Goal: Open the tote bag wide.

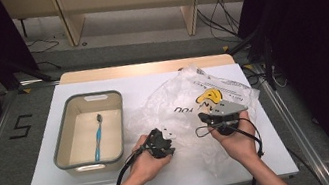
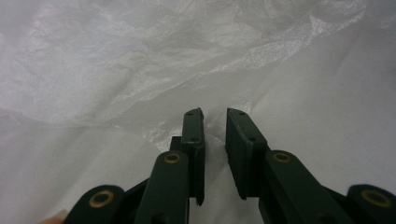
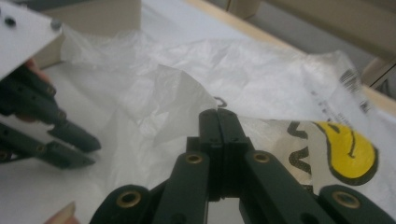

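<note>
A crinkled clear plastic bag [image 1: 179, 100] with a yellow smiley print [image 1: 210, 97] lies on the white table top. My right gripper [image 1: 203, 116] is shut on an edge of the bag; in the right gripper view its jaws [image 3: 218, 112] meet with a flap of film [image 3: 177, 102] peaked up at the tips. My left gripper [image 1: 167, 145] is low at the bag's near left edge. Its jaws [image 2: 215, 114] stand a narrow gap apart, with wrinkled film [image 2: 140, 56] just ahead of them. The right gripper view also shows the left gripper [image 3: 92, 153], jaws apart.
A grey bin [image 1: 61, 140] stands at the table's left with a blue toothbrush [image 1: 99, 136] lying in it. The person's forearms come in from the near edge. Beyond the table are wooden furniture legs and cables on the floor.
</note>
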`<action>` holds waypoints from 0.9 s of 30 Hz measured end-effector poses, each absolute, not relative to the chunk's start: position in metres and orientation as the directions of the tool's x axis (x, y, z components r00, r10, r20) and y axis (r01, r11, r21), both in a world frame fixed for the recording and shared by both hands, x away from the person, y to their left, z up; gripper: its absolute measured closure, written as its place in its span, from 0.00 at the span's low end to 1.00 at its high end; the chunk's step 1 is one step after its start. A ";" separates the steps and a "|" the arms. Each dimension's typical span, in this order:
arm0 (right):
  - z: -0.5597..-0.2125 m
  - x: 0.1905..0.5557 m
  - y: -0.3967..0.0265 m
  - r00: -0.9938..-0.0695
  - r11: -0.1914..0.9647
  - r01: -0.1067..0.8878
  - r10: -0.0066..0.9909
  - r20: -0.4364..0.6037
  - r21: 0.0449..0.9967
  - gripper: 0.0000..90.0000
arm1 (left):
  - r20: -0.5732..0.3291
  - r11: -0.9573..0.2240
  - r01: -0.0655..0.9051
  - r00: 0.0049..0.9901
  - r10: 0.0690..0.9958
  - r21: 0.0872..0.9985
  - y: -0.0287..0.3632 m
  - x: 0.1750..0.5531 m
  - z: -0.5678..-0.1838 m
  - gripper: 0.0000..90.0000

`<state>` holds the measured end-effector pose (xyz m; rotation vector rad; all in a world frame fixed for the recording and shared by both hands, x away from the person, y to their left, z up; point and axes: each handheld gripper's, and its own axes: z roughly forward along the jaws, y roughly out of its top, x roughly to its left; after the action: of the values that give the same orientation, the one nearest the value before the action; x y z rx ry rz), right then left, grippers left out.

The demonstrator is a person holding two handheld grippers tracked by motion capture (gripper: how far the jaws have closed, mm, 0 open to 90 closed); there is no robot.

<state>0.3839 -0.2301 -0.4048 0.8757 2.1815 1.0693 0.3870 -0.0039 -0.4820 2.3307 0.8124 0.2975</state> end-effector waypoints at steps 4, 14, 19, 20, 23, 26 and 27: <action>-0.398 0.381 -0.231 -0.596 0.434 0.253 0.774 -0.214 0.864 1.00 | 0.009 -0.606 0.469 0.786 0.619 0.643 -0.004 0.386 -0.482 0.85; -0.400 0.382 -0.232 -0.601 0.429 0.262 0.773 -0.201 0.865 1.00 | 0.048 -0.482 0.355 0.765 0.643 0.801 0.005 0.378 -0.420 0.76; -0.399 0.381 -0.232 -0.607 0.432 0.262 0.769 -0.201 0.863 1.00 | 0.143 -0.456 0.254 0.727 0.671 0.853 0.002 0.390 -0.402 0.57; -0.399 0.381 -0.232 -0.610 0.435 0.262 0.766 -0.201 0.862 1.00 | 0.160 -0.465 0.244 0.724 0.671 0.851 0.001 0.395 -0.400 0.53; -0.400 0.380 -0.231 -0.616 0.436 0.260 0.762 -0.200 0.862 1.00 | 0.187 -0.500 0.242 0.726 0.662 0.831 -0.007 0.411 -0.398 0.44; -0.400 0.380 -0.231 -0.624 0.442 0.257 0.755 -0.202 0.859 1.00 | 0.216 -0.538 0.243 0.727 0.651 0.807 -0.017 0.424 -0.400 0.39; -0.400 0.380 -0.231 -0.628 0.445 0.257 0.752 -0.202 0.858 1.00 | 0.224 -0.546 0.244 0.725 0.651 0.801 -0.020 0.428 -0.402 0.37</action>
<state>0.3802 -0.2309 -0.4001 0.8418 2.1237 1.1229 0.4275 -0.0198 -0.4022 2.1314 0.6751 0.6547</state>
